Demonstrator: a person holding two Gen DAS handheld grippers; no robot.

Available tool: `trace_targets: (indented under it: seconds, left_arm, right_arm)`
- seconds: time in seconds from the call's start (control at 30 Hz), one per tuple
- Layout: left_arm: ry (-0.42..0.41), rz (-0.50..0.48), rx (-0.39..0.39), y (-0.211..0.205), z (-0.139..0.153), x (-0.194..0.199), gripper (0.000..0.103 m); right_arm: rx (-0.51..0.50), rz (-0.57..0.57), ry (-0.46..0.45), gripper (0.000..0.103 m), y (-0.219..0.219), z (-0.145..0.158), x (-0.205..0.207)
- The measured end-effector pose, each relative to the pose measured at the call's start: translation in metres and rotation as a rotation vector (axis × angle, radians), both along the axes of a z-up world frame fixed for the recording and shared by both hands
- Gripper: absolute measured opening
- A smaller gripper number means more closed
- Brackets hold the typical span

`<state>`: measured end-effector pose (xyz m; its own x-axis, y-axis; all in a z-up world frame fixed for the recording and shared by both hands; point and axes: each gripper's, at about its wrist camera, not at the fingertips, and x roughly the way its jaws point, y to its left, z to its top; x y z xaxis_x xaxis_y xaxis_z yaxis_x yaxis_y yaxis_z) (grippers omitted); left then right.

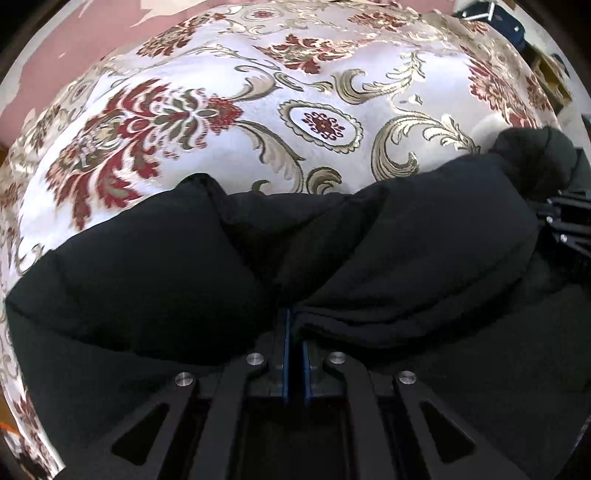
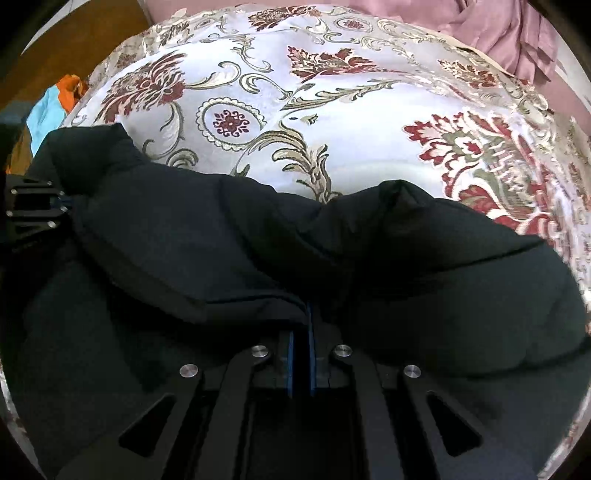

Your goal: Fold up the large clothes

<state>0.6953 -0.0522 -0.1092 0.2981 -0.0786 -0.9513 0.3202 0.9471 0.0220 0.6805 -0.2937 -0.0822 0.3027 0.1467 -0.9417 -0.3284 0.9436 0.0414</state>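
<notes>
Thing to fold: a big, puffy black jacket (image 1: pixel 155 280). It lies on a bed cover with red and gold flowers (image 1: pixel 229 147). In both views it fills the low half, from 3 o'clock round to 9 o'clock.

Left hand-held gripper (image 1: pixel 294 332): its two blue pads are squeezed tight on a fold of the jacket, at 6 o'clock in the left view.

Right hand-held gripper (image 2: pixel 302 325): clenched the same way on the jacket's edge, at 6 o'clock in the right view. It also peeks in at 3 o'clock in the left view.

Step now: I think both grippers are laying the held edge down to make a fold.

How to do it well: keep both grips tight. Lower both sides evenly, so the edge lands straight. Let go only when the jacket rests flat.

Jacket's far edge: it is bumpy, with a dip at the middle. It may need smoothing.

Open room: lots of bare cover from 10 to 2 o'clock.

Edges to watch: pink cloth (image 2: pixel 498 33) lies past the cover at 1 o'clock in the right view. Orange and blue things (image 2: pixel 55 99) sit at 10 o'clock there.
</notes>
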Motion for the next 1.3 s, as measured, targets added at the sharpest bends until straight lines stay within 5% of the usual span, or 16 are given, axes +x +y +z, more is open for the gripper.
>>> trace_targets:
  seconds: [0.27,0.43,0.5,0.57,0.63,0.7,0.87,1.0,1.1,1.3]
  left_arm:
    - [-0.054,-0.027,-0.133,0.025,0.033,-0.023,0.014]
    - [-0.092,-0.021,-0.183,0.038,0.057,-0.032,0.020]
    - [-0.130,-0.010,-0.230,0.047,0.074,-0.038,0.021]
    - [-0.177,0.003,-0.276,0.054,0.091,-0.038,0.028]
    - [-0.221,0.024,-0.310,0.059,0.103,-0.036,0.061]
    - [-0.281,0.075,-0.358,0.062,0.114,-0.023,0.072]
    - [-0.165,0.082,-0.423,0.035,0.092,0.027,0.071]
    - [-0.098,-0.010,-0.393,0.011,0.070,0.025,0.069]
    - [-0.061,-0.127,-0.377,0.000,0.061,0.007,0.052]
    - [0.033,-0.319,-0.162,-0.034,0.030,-0.011,0.045]
  right_arm:
    - [0.142,-0.022,-0.042,0.011,-0.020,0.029,-0.023]
    - [0.185,-0.039,-0.045,0.037,-0.045,0.052,-0.025]
    - [0.211,-0.053,-0.070,0.038,-0.057,0.068,-0.023]
    - [0.253,-0.079,-0.101,0.038,-0.068,0.084,-0.015]
    - [0.291,-0.116,-0.119,0.039,-0.073,0.093,-0.003]
    - [0.319,-0.162,-0.113,0.040,-0.074,0.097,0.016]
    - [0.410,-0.093,0.008,0.038,-0.029,0.073,0.050]
    - [0.384,0.032,0.062,0.022,0.001,0.060,0.031]
    - [0.316,0.107,0.098,0.018,0.009,0.053,0.011]
    - [0.195,0.161,0.179,0.015,0.011,0.033,-0.003]
